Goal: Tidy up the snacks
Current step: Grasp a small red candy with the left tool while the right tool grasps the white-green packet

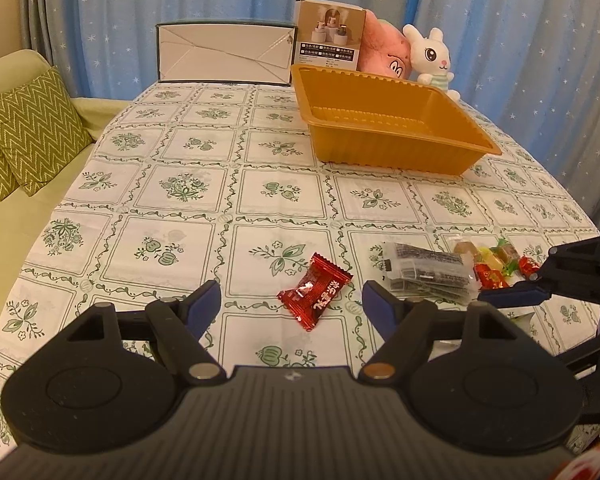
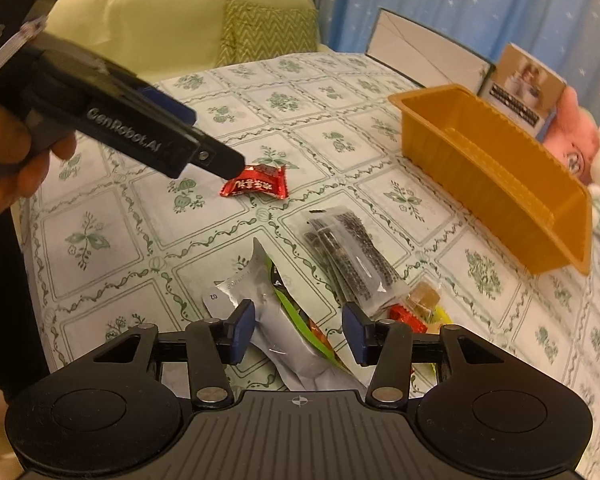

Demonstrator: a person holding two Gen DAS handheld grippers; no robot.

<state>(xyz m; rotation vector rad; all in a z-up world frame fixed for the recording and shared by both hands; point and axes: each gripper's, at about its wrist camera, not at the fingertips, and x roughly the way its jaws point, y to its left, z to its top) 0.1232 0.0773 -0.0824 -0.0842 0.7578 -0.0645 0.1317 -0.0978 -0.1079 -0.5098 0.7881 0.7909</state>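
A red candy packet lies on the flowered tablecloth just ahead of my left gripper, which is open and straddles it without touching. My right gripper stands open astride a silver snack bag with a green stripe; the left pad is close against the bag and the right pad looks apart from it. One right gripper finger shows at the right edge of the left wrist view. A clear pack of dark sticks and several small sweets lie beside it. The orange tray is empty.
At the table's far end stand a white box, a brown product box, a pink plush and a white rabbit toy. A sofa with a green zigzag cushion lies past the left edge. A person's hand holds the left gripper.
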